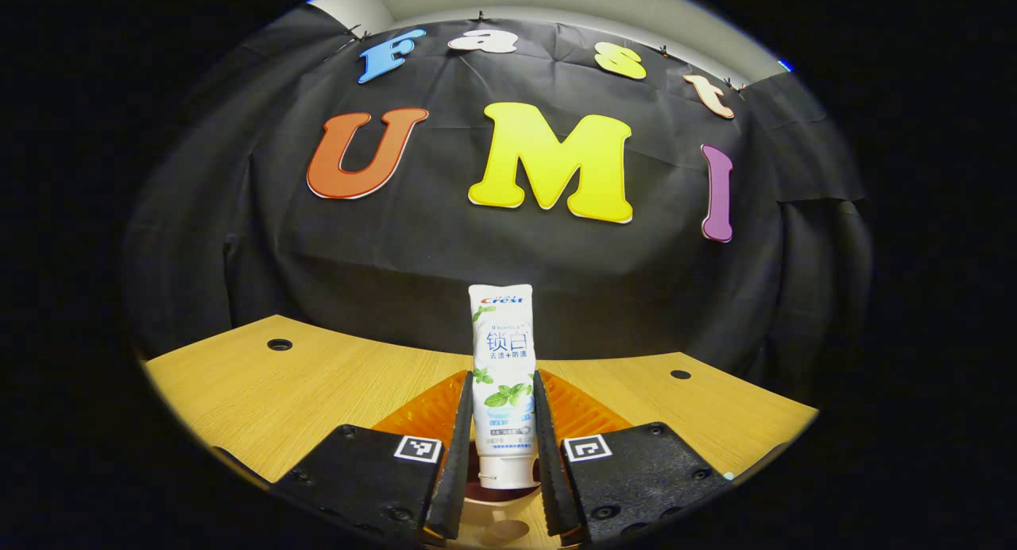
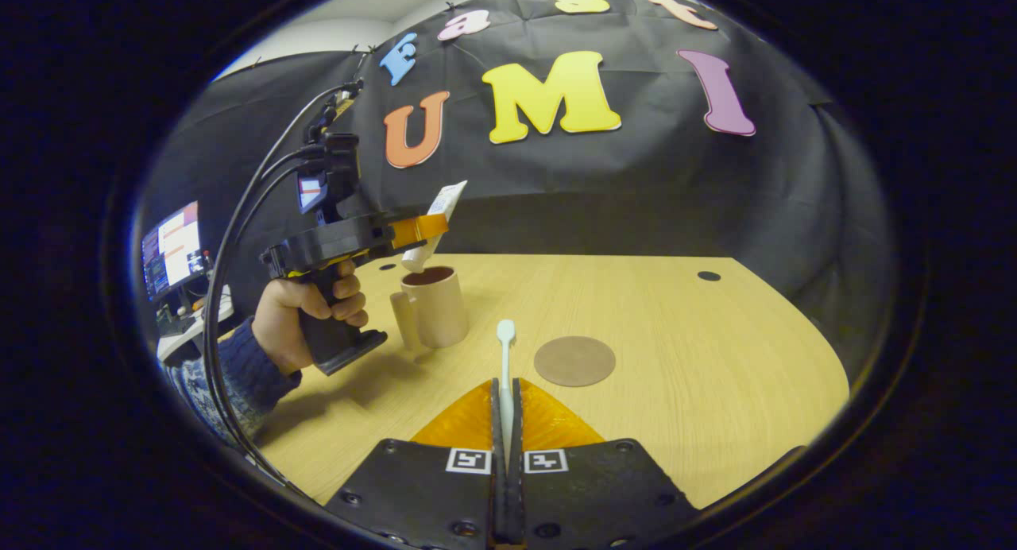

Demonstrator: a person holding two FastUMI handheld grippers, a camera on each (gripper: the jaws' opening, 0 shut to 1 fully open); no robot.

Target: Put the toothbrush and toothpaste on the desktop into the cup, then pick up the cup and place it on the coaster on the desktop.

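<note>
Left gripper view: your left gripper (image 1: 502, 447) has both fingers pressed on the toothpaste (image 1: 503, 383), one on each side of the tube. Tube upright in this view, cap end down at the fingers' base, crimped end up. A dark round rim sits just under the cap; what it is I cannot tell from here. Desktop (image 1: 262, 383) beyond.

Right gripper view: your right gripper (image 2: 506, 423) is clamped on the toothbrush (image 2: 505, 359), handle pinched between both fingers, head pointing away toward the far side, off the desktop (image 2: 715, 359). The coaster (image 2: 574, 361) lies flat just right of the brush head, bare. The cup (image 2: 435, 305) stands far left of the brush, handle toward the near side, well apart from the coaster. Your left hand (image 2: 306, 315) holds the left gripper (image 2: 421, 230) above the cup; the toothpaste (image 2: 433, 224) hangs tilted, cap end directly over the cup mouth, touching or not I cannot tell.
</note>
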